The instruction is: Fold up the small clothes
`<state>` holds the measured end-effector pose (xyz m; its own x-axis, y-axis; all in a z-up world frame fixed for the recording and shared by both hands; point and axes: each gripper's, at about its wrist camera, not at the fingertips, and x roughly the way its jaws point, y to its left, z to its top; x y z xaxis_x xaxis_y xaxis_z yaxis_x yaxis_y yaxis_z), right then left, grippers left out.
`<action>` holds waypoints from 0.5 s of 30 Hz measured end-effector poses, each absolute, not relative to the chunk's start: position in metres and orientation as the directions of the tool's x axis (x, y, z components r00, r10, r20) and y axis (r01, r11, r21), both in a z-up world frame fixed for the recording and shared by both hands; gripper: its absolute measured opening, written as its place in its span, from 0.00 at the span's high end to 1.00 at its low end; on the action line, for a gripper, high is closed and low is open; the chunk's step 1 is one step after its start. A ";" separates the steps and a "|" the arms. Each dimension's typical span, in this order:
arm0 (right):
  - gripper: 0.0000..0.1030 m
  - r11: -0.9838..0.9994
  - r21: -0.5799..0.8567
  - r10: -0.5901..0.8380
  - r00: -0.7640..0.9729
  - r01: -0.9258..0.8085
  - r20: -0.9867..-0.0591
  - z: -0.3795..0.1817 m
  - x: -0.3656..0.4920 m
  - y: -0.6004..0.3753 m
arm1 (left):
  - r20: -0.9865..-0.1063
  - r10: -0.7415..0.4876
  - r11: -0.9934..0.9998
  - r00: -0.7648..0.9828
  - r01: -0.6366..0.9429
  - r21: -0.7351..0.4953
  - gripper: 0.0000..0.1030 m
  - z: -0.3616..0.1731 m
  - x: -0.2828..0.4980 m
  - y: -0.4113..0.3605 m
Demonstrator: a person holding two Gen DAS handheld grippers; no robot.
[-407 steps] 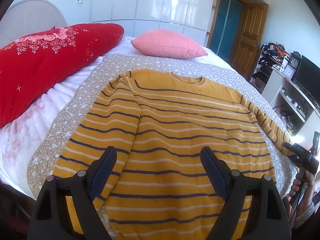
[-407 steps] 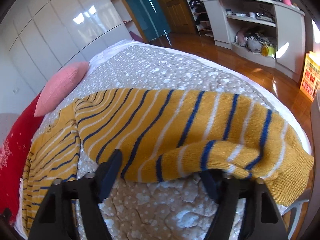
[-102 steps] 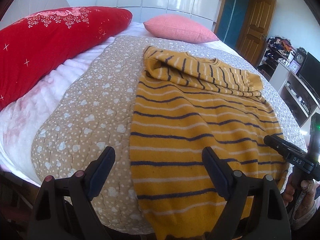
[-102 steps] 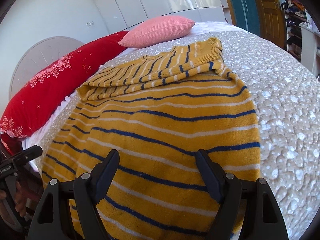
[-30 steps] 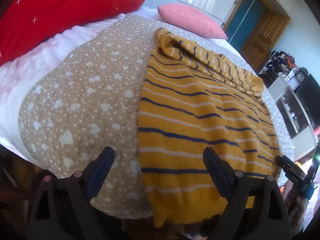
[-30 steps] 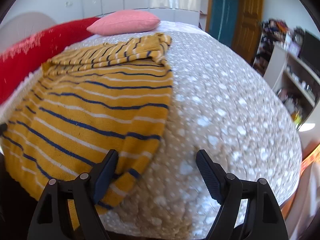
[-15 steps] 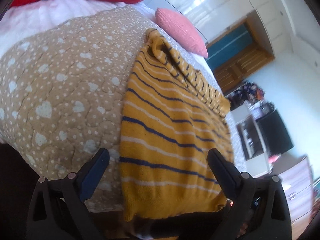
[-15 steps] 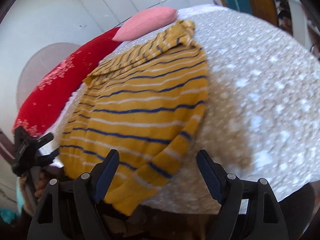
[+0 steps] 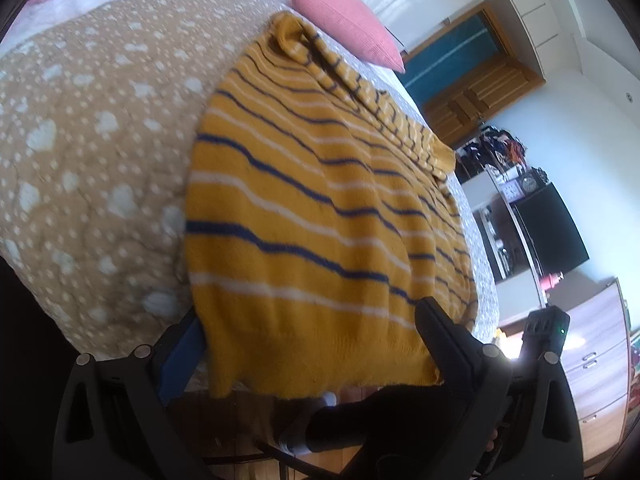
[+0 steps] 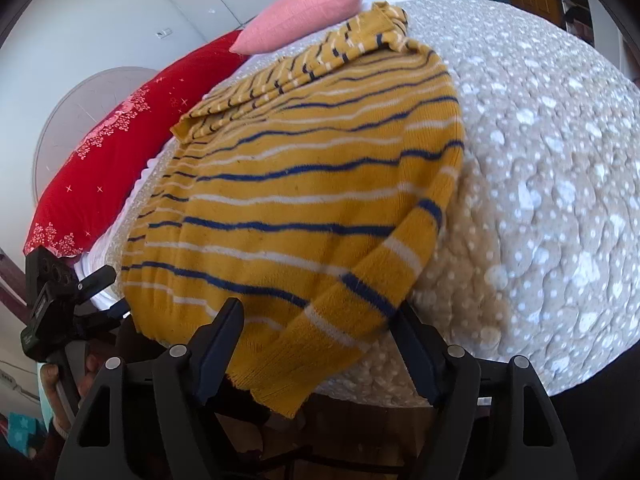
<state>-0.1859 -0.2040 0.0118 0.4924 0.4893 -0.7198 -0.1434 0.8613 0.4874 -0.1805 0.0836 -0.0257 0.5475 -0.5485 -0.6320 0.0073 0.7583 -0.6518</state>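
Both grippers down at the sweater hem

The striped sweater (image 9: 320, 208) lies on the dotted quilt (image 9: 88, 128), sleeves folded across the top, hem hanging over the bed edge. The left gripper (image 9: 308, 344) is spread wide around one hem corner, not pinching. The right gripper (image 10: 320, 344) is closing with the other corner between its jaws.

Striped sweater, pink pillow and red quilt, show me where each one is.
striped sweater (image 10: 304, 184), right wrist view, middle of its body.
pink pillow (image 10: 298, 16), right wrist view, centre of its face.
red quilt (image 10: 104, 160), right wrist view, its plain red middle.
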 end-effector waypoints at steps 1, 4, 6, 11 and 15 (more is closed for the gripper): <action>0.24 0.863 0.485 0.487 0.490 -0.142 -0.723 0.011 -0.186 -0.202 | -0.629 -0.557 0.752 0.542 0.008 -0.659 0.05 -0.028 -0.181 0.081; 0.24 0.878 0.460 0.462 0.494 -0.134 -0.737 0.009 -0.186 -0.196 | -0.631 -0.563 0.746 0.535 0.000 -0.666 0.06 -0.030 -0.179 0.080; 0.29 0.901 0.417 0.419 0.501 -0.122 -0.757 0.008 -0.185 -0.192 | -0.648 -0.545 0.756 0.532 -0.022 -0.654 0.18 -0.029 -0.178 0.081; 0.77 0.908 0.396 0.406 0.516 -0.134 -0.754 0.010 -0.186 -0.194 | -0.703 -0.483 0.781 0.521 -0.106 -0.615 0.86 -0.025 -0.183 0.097; 0.89 0.881 0.442 0.457 0.544 -0.169 -0.704 0.022 -0.192 -0.204 | -0.652 -0.494 0.766 0.575 -0.067 -0.639 0.87 0.001 -0.194 0.102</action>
<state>-0.1917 -0.2039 0.0217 0.5437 0.4574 -0.7037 -0.1689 0.8809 0.4421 -0.1943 0.1020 0.0007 0.5752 -0.4939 -0.6521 -0.0669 0.7661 -0.6393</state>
